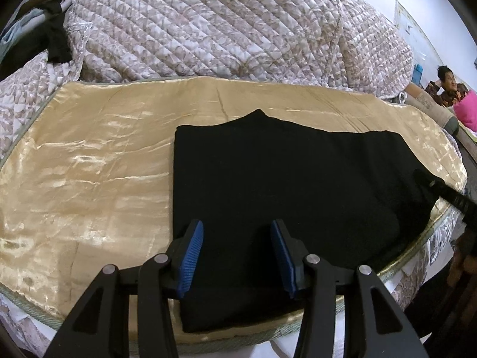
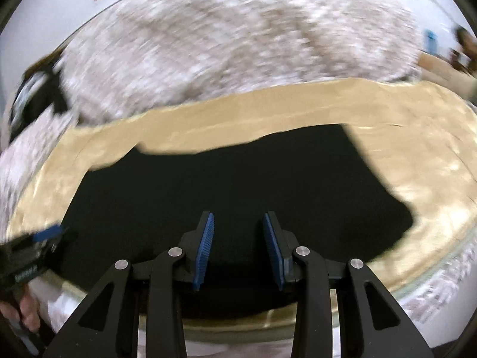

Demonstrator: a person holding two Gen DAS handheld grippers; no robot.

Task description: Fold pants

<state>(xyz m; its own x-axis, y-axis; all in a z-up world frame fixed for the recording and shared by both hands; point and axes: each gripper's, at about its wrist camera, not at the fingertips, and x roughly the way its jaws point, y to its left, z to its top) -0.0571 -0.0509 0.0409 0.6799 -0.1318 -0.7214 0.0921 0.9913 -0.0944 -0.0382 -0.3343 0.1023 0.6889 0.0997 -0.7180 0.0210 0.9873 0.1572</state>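
Folded black pants point(image 1: 277, 185) lie on the gold sheet point(image 1: 89, 164). A big quilt point(image 1: 223, 29) sits behind. Both hand-held grippers, left point(image 1: 237, 253) and right point(image 2: 238, 247), hang half open, holding nothing.

The right wrist picture is looking smeary, so the quilt point(image 2: 238, 38) behind the black pants point(image 2: 238, 179) is losing its pattern. A hand point(image 2: 28, 313) left of the pants is getting cut off (only fingers showing).

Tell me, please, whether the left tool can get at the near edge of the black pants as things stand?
Probably yes: the left tool is open and hangs right over the folded black pants, which lie flat on the gold sheet, with nothing between them.
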